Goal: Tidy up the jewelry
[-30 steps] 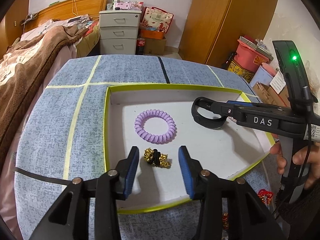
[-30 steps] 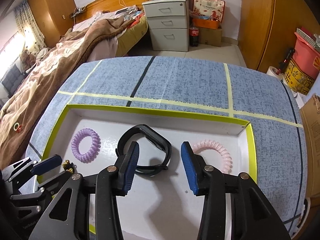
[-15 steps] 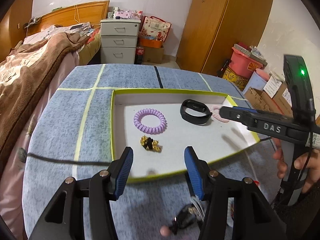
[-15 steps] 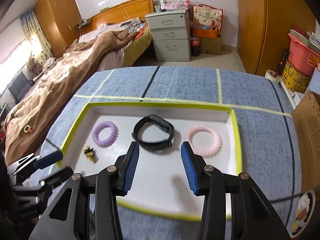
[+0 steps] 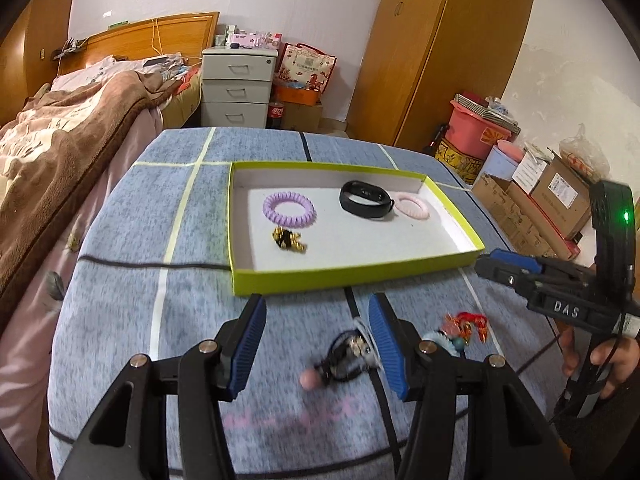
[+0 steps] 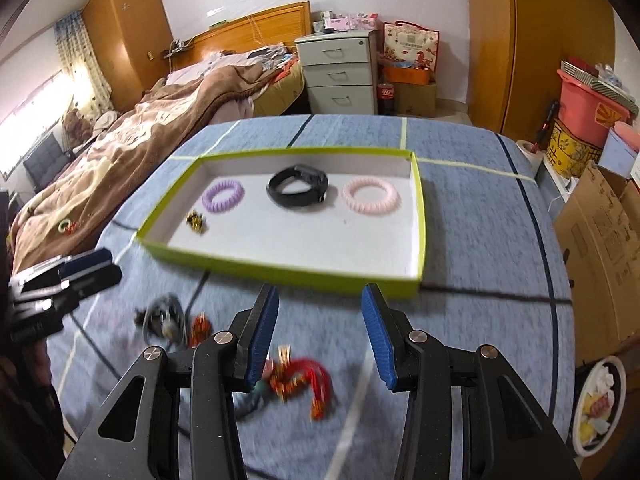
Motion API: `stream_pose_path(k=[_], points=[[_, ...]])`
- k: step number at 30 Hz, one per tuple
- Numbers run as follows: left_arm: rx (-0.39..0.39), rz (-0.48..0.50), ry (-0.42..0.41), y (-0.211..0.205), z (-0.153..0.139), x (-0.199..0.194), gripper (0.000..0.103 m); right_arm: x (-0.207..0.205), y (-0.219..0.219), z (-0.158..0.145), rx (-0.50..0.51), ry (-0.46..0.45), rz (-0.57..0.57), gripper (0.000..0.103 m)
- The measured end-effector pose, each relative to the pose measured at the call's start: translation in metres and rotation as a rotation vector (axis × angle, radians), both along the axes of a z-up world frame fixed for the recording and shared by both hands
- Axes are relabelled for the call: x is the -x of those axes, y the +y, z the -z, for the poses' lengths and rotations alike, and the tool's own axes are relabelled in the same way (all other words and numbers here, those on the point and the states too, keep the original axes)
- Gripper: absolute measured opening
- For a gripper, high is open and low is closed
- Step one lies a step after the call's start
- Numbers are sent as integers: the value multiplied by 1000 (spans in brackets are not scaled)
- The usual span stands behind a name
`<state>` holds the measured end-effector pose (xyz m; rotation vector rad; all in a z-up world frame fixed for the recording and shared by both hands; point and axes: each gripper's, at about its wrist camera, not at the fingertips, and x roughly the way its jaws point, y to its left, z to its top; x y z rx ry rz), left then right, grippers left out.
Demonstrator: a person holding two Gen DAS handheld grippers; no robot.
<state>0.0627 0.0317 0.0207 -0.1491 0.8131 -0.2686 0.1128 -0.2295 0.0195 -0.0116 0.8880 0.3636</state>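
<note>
Grippers gape wide, empty: left gripper point(image 5: 316, 344) above a blurred dark trinket point(image 5: 346, 360) at 3 o'clock; right gripper point(image 6: 320, 336) over red tassels point(image 6: 308, 380) at 7.

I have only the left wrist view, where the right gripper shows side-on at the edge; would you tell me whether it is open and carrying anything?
Observer: In the right wrist view, the right gripper is open and holds nothing.
Operator: Thank you. What lies closest to it?
Observer: The red tasselled ornament lies loose outside the tray, close by one gripper finger.
Operator: In my view the pink tie overlaps the black band. Do they touch?
Observer: No, the pink coil hair tie lies apart from the black wristband.
</note>
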Motion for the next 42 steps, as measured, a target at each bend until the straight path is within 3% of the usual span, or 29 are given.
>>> stream_pose_path(k=[15,23,27,29,32,35,42], points=[[17,-52,47,17,19,38,56,19,-4,40,-13,92,-36,45],[2,-46,47,15,21,35,56,21,0,43,3,72,-29,44],[-15,-27,71,9,26,29,56,24,-2,43,14,69,-21,24],[-6,-27,68,8,27,28,56,25,-3,44,3,69,-26,23],[-7,-29,82,7,29,25,56,26,-6,43,-12,70,-32,13],[-18,-28,82,6,30,23,56,29,-11,39,-25,50,-12,8],[-12,-18,101,3,38,20,56,33,-28,30,-74,16,50,8]])
